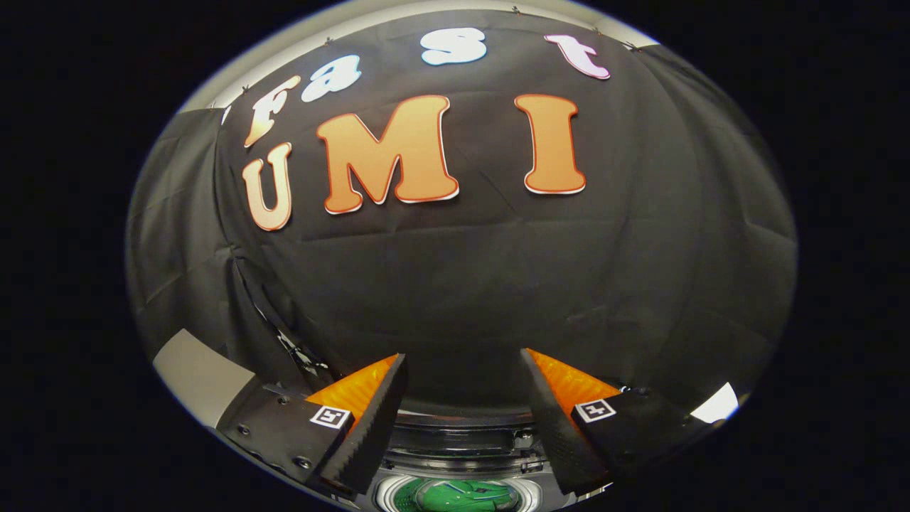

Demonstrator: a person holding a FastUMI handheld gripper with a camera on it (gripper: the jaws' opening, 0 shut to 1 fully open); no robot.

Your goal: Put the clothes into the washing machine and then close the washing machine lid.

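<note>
My gripper (463, 363) is open, its two fingers spread wide with nothing between them, pointing at the booth's black cloth wall. Low down between the fingers sits the washing machine (458, 455), seen from above. Its round drum opening (455, 496) holds a green piece of clothing (462, 496). The raised lid (462, 411) shows as a dark band just behind the opening, between the fingertips. The gripper hangs above the machine and touches nothing.
The black cloth wall (498, 284) stands close behind the machine. A pale floor or wall patch (195, 373) shows beside the left finger, and a small bright patch (718, 405) beside the right finger.
</note>
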